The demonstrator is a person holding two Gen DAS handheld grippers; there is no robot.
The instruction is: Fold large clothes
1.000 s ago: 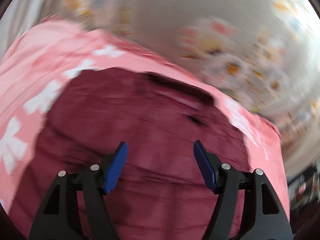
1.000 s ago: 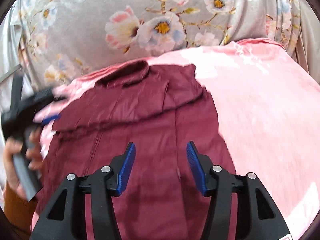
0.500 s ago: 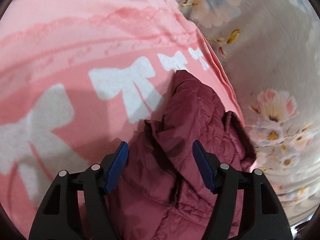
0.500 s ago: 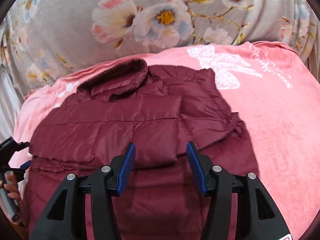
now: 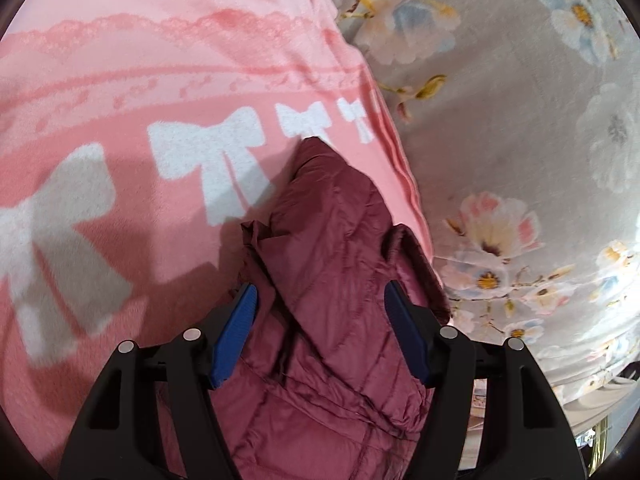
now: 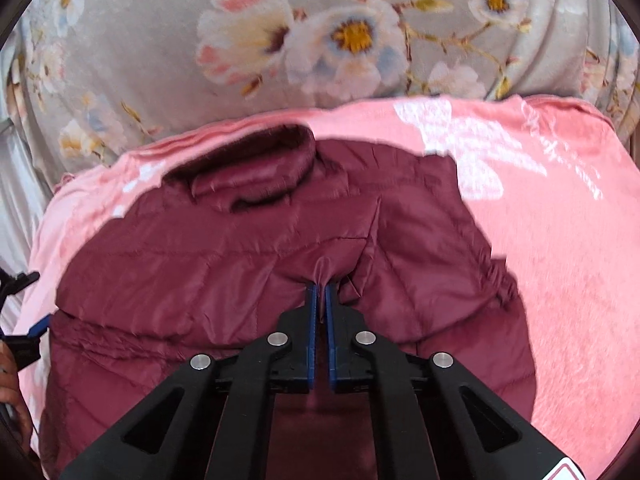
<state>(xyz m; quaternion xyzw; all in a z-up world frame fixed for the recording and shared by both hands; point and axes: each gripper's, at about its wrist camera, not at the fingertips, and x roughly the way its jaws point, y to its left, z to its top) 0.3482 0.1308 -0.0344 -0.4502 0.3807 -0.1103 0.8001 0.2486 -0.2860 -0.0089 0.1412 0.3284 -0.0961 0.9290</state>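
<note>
Jacket: soft, puffy, probably slippery. Right claw pinches a fabric fold mid-body. Left claw apart, straddling the sleeve; grip seams.

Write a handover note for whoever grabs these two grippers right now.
Right gripper: shut on a pinch of the maroon puffer jacket near its middle.
Left gripper: open, jaws straddling the jacket's edge by the collar, gripping nothing.
The jacket lies on the pink bow blanket, over the grey floral cover; one sleeve is already folded across the body.
Left to do: close the left gripper on the fabric, finish the folds, flatten.
</note>
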